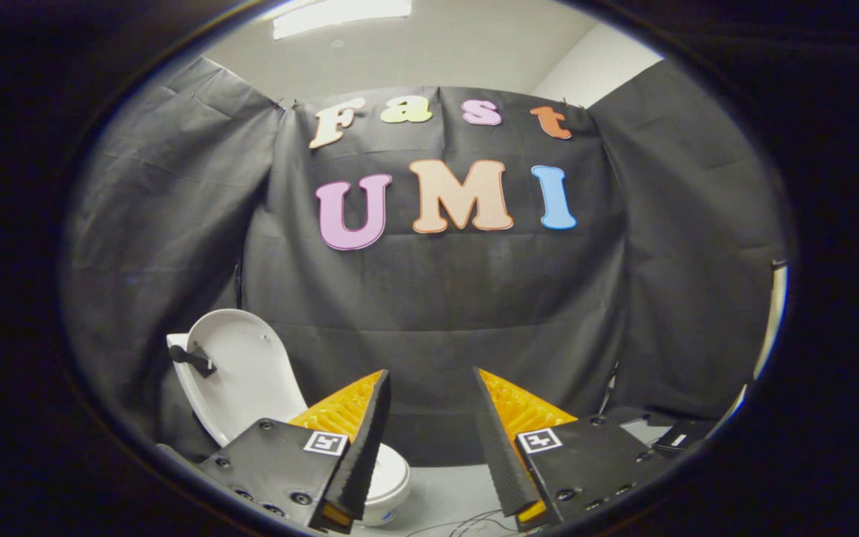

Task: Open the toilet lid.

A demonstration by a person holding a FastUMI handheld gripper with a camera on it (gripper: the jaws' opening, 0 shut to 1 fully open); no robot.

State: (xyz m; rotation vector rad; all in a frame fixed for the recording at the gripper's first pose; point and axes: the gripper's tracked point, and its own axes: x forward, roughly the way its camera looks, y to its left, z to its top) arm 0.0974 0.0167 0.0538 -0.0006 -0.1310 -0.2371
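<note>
1. tool state: the handheld two-finger gripper (429, 440) had its fingers spread wide apart, nothing between them; released, grasping nothing.
2. landmark for all places below: the small white plastic toilet bowl (388, 481), standing on the pale grey floor (452, 492).
3. the bowl sat low, just behind the left finger (359, 440), which covered a good part of its rim. the right finger (500, 440) was well apart from the bowl, on its far side across the open gap.
4. task's thing: the white oval toilet lid (239, 373) stood raised behind and to the left of the bowl, up on its hinge end, tilted back away from the bowl, inner face turned toward the camera. its long axis ran up and down, leaning left at the top.
5. a short black handle-like fitting (192, 359) stuck out from the lid's left edge, high above the bowl.
6. deciding relation: lid lay to the left of the left finger and beyond it, not between the fingers; no contact with either finger.
7. judgement: lid read as already open, so the task looked at or near its end. any further move would call only for backing clear of the bowl without nudging the lid forward.
8. black cloth wall (437, 313) hung behind the bowl and lid.
</note>
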